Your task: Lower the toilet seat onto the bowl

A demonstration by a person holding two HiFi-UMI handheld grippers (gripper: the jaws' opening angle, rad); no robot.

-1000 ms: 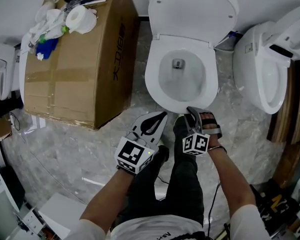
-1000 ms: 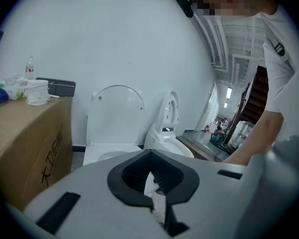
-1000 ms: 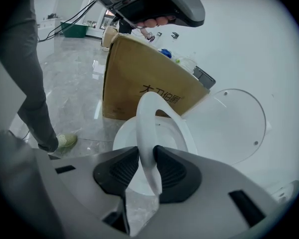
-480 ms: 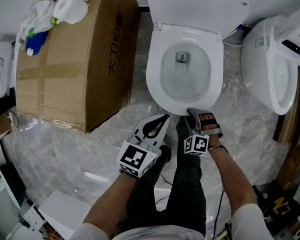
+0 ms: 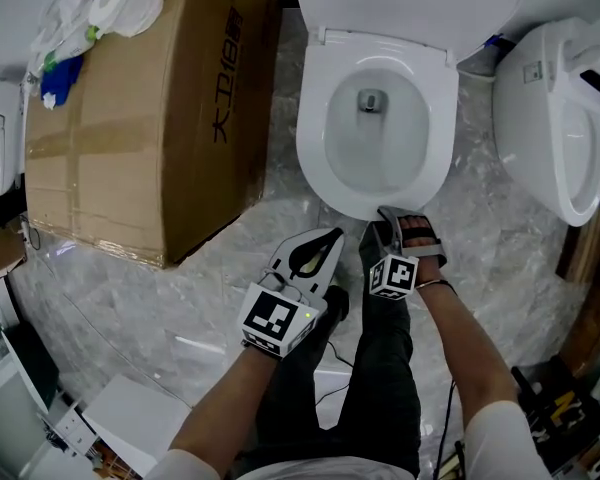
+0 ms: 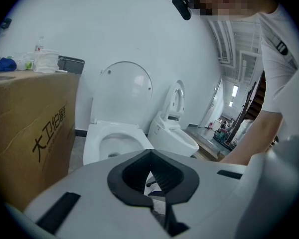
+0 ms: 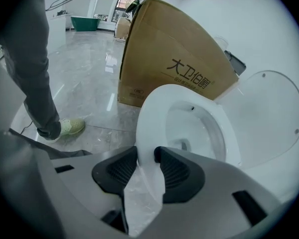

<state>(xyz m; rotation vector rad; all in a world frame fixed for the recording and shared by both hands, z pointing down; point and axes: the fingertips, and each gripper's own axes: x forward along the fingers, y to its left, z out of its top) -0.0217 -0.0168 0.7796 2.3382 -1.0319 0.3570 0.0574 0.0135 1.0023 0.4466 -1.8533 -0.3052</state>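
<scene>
Right gripper view: the right gripper (image 7: 147, 152), fingers (image 7: 120, 169) just opening, straddles the lowered toilet seat (image 7: 152, 113), apparently releasing it; the left gripper (image 6: 150, 153) idles, fingers together.

Head view looked steeply down on toilet (image 5: 315, 153) and cardboard box (image 5: 130, 138). Gripper views sat low at the toilet's near side, facing far, right one closest. All three shared both.
</scene>
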